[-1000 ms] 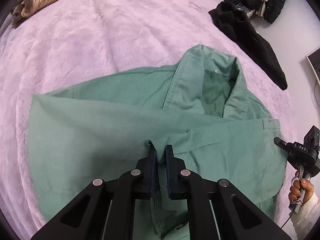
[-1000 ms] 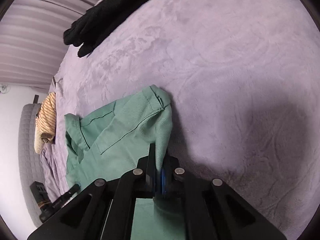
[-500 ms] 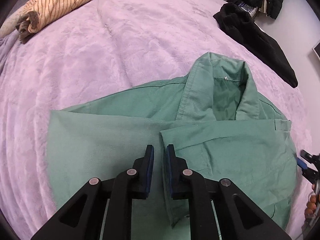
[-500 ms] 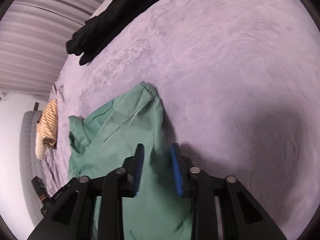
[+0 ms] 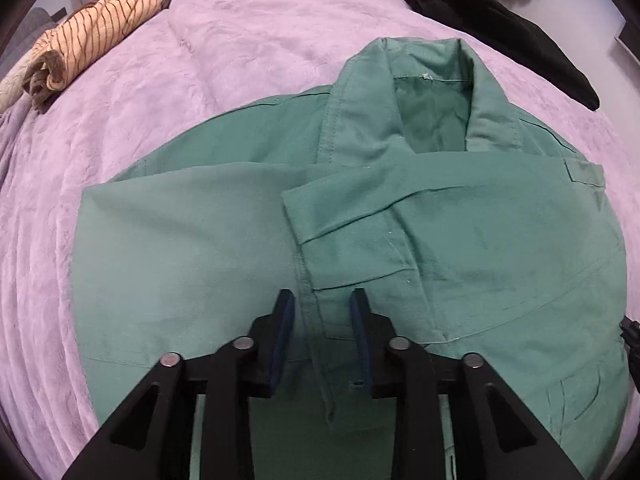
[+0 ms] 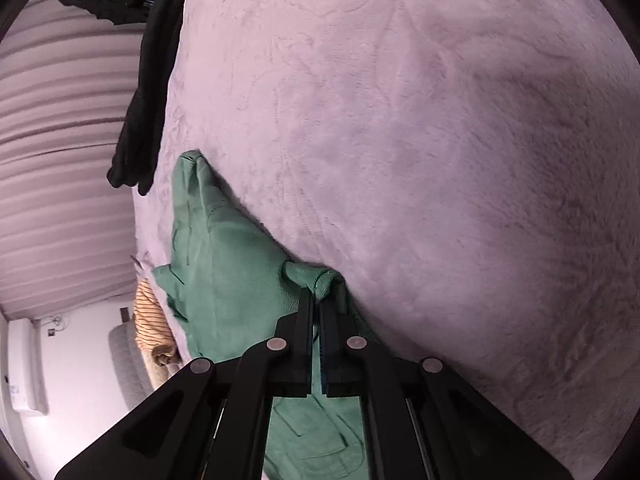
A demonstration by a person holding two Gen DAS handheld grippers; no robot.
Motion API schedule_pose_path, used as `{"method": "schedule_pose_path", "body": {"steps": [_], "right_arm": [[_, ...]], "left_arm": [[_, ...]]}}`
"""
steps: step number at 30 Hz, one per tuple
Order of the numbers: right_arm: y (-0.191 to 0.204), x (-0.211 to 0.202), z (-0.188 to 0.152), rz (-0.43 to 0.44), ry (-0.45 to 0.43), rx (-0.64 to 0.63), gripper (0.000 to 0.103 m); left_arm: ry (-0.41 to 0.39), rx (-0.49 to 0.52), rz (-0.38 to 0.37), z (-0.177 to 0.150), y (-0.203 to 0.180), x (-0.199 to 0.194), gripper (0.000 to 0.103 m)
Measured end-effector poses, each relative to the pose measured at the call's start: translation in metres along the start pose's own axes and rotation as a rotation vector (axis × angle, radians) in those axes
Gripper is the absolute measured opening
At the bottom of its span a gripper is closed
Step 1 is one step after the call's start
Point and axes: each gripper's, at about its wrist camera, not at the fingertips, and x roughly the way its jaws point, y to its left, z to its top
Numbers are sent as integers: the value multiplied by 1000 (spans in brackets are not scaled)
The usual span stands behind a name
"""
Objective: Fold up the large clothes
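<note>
One green jacket (image 5: 360, 216) lies flat on the lilac plush blanket (image 5: 248, 40) that covers the bed, and nothing in either view serves as a container. In the left wrist view its collar (image 5: 424, 92) stands open at the far end, away from the camera, with the body running back toward the camera under the tool, so the long axis goes from far to near. Both sleeves are folded across the chest; the cuff of one (image 5: 312, 216) lies over the middle, slanting toward the upper right.

The left gripper (image 5: 322, 300) hangs just above the front placket, its jaws having just been opening; the blue pads (image 5: 282, 320) stand apart on either side of the seam with cloth below them but not pinched. The right gripper (image 6: 316, 308) has just been closing and is clenched on a bunched fold of the jacket's edge, which puffs up just beyond the fingertips at the blanket side of the garment. In that right wrist view the jacket (image 6: 232, 272) runs from the tool to the upper left.

A black garment (image 5: 500, 28) lies near the far right edge of the bed, well apart from the jacket. A striped tan cloth (image 5: 88, 52), rolled at one end, rests at the far left.
</note>
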Motion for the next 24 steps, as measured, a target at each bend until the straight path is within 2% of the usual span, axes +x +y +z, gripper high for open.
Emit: {"method": "schedule_pose_path", "body": {"steps": [1, 5, 8, 11, 15, 17, 18, 19, 22, 24], "right_arm": [[-2, -1, -1, -3, 2, -6, 2], [7, -17, -8, -54, 1, -63, 3], [30, -33, -17, -111, -6, -208, 4], [64, -34, -28, -133, -2, -384, 4], [94, -4, -35, -190, 31, -531, 4], [95, 18, -34, -263, 44, -569, 4], [90, 29, -32, -319, 59, -575, 4], [84, 37, -30, -346, 74, -573, 0], [70, 38, -23, -316, 91, -570, 0], [70, 29, -23, -347, 74, -581, 0]], "left_arm": [[7, -13, 14, 1, 4, -3, 50], [14, -85, 17, -2, 31, -29, 51], [-20, -113, -35, -10, 42, -57, 51], [-37, -76, -95, -20, 34, -72, 51], [22, -30, -90, -24, 11, -43, 51], [63, -43, -70, -29, 8, -17, 52], [48, -54, -84, -32, 10, -14, 52], [34, -60, -97, -33, 12, -15, 52], [42, -45, -76, -35, 16, -23, 52], [50, -37, -35, -37, 22, -27, 52]]}}
